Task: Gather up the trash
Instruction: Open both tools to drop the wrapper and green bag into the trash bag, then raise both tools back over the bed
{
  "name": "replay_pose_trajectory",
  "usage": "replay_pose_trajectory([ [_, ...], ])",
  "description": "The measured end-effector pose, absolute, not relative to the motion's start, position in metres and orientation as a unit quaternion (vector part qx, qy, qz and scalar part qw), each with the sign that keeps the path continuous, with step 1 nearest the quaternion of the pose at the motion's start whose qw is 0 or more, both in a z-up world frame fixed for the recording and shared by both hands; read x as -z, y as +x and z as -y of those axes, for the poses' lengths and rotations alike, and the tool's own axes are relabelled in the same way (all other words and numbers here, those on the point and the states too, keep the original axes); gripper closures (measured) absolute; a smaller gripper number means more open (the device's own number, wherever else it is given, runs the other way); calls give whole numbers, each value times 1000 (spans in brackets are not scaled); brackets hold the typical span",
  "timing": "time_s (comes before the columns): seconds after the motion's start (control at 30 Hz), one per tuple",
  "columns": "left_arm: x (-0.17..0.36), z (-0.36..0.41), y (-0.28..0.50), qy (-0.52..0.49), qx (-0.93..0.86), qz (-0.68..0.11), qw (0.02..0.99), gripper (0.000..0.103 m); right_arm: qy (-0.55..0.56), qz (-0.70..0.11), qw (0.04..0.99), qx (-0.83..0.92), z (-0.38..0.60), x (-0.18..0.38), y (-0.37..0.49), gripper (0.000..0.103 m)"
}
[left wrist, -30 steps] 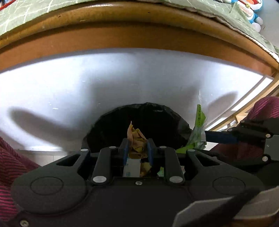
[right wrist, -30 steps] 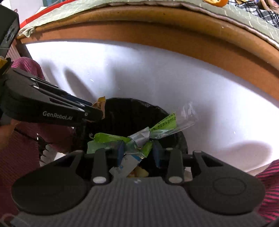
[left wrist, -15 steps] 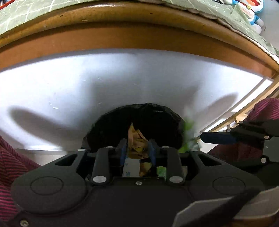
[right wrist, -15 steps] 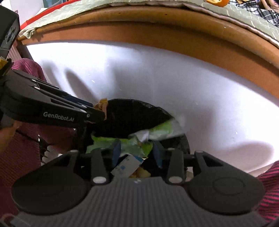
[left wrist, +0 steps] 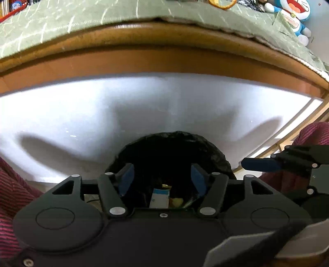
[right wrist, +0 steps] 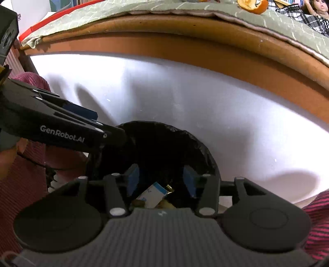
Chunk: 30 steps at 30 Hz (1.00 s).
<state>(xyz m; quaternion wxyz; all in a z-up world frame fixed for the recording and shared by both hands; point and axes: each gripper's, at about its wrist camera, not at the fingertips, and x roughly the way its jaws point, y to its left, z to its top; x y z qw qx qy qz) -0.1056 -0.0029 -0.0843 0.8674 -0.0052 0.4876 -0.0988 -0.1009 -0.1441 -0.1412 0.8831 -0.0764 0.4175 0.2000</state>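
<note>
A bin lined with a black bag (left wrist: 174, 141) stands below both grippers. My left gripper (left wrist: 162, 177) hangs over its mouth, jaws opening, with nothing between the blue pads (left wrist: 126, 180). My right gripper (right wrist: 161, 175) is over the same bin (right wrist: 199, 145), jaws also opening and nothing between them. Down inside lie a white and blue carton (right wrist: 154, 195) and yellowish scraps (left wrist: 175, 202); the carton (left wrist: 159, 198) also shows in the left wrist view. The left gripper's fingers (right wrist: 111, 133) reach in from the left in the right wrist view. A right finger (left wrist: 259, 164) shows at the right edge.
A wooden table edge (left wrist: 164, 55) under a green cloth (left wrist: 82, 18) runs above the bin, with a white panel (left wrist: 102, 106) behind it. Orange peel (right wrist: 251, 5) and a blue plush toy (left wrist: 294, 12) lie on the cloth. Red striped clothing (left wrist: 12, 197) flanks the bin.
Both grippers opened over the bin. The yellow-orange wrapper left the left gripper and the green and clear wrapper left the right one; both dropped into the bag.
</note>
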Motion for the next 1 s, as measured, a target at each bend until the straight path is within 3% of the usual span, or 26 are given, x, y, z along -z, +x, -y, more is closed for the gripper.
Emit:
replay_pose_trajectory([
  [0.17, 63, 1, -109, 0, 88, -454, 886, 25, -71, -402, 891, -197, 145, 126, -105, 37],
  [0.63, -23, -9, -116, -17, 104, -340, 934, 18, -51, -318, 926, -196, 161, 54, -116, 32],
  [1.0, -45, -21, -78, -27, 88, -299, 950, 15, -38, -283, 946, -153, 182, 28, -89, 30],
])
